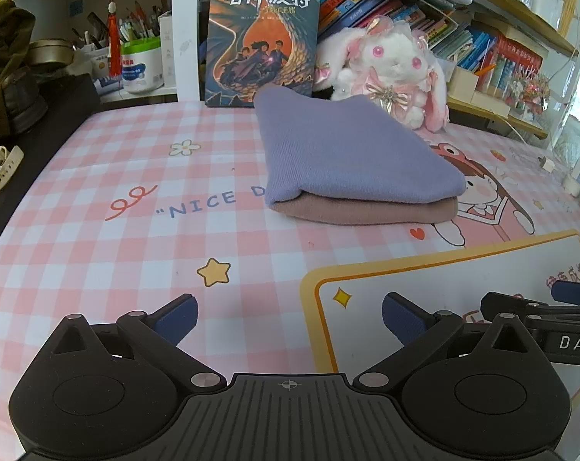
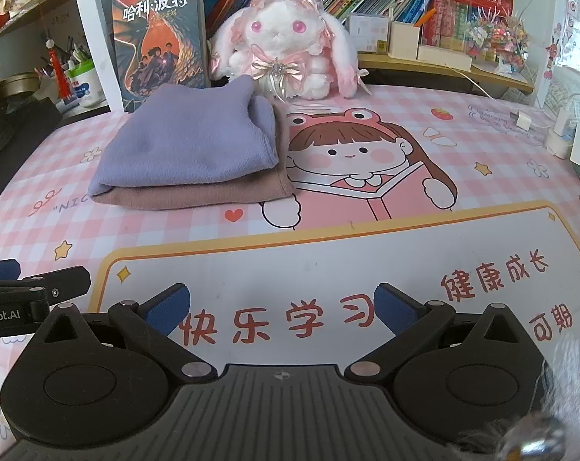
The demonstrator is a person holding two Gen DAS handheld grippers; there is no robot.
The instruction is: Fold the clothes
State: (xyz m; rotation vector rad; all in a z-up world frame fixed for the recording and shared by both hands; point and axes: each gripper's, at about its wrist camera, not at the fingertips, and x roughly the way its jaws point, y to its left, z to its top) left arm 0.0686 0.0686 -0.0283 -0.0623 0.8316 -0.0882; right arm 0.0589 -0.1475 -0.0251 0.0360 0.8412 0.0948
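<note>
Evidently the folding is judged done, since the lilac garment is stacked folded on the mauve garment far on the checked desk mat, while the left gripper and right gripper are held near, spread wide and empty.

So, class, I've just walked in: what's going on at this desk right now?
A person holds two handheld grippers low over a pink checked desk mat. The left gripper and the right gripper are both open and hold nothing. Farther back on the mat lies a folded purple garment, stacked on a folded mauve-brown one. Neither gripper touches the stack. A plush rabbit and a book stand behind it.
</note>
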